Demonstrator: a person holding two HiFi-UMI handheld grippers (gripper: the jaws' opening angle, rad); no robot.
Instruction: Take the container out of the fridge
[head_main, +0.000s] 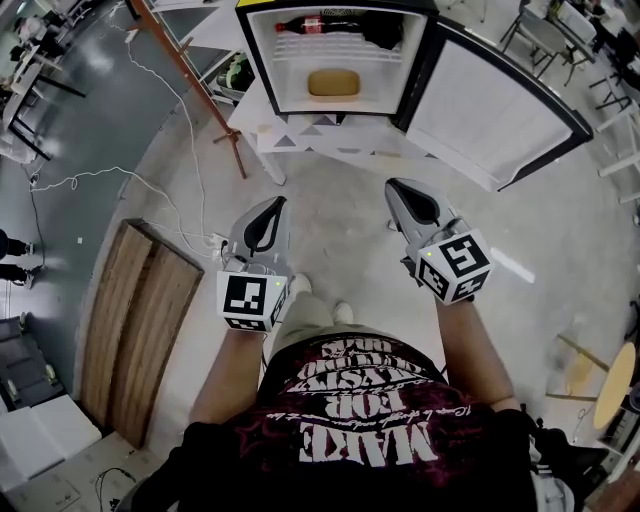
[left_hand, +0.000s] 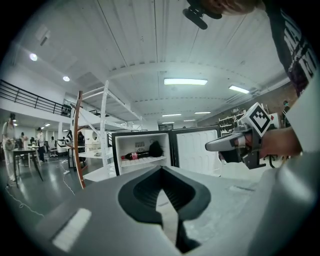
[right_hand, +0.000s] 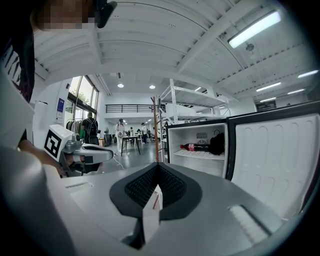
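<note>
A small black fridge (head_main: 290, 85) stands wide open ahead of me, its door (head_main: 490, 110) swung out to the right. A tan container (head_main: 333, 82) sits on the fridge's lower level. On the shelf above lie a cola bottle (head_main: 310, 24) and a black object (head_main: 385, 28). My left gripper (head_main: 270, 208) and right gripper (head_main: 397, 186) are held side by side in front of my body, well short of the fridge. Both are shut on nothing. In the gripper views the fridge (left_hand: 142, 145) (right_hand: 197, 137) and the bottle show, but the container is hidden behind the gripper bodies.
The fridge rests on a low white stand (head_main: 300, 135). A wooden easel leg (head_main: 190, 75) and a white cable (head_main: 150, 180) cross the floor at left. Wooden boards (head_main: 140, 330) lie at lower left and a wooden stool (head_main: 610, 375) stands at right. People stand at tables in the far background.
</note>
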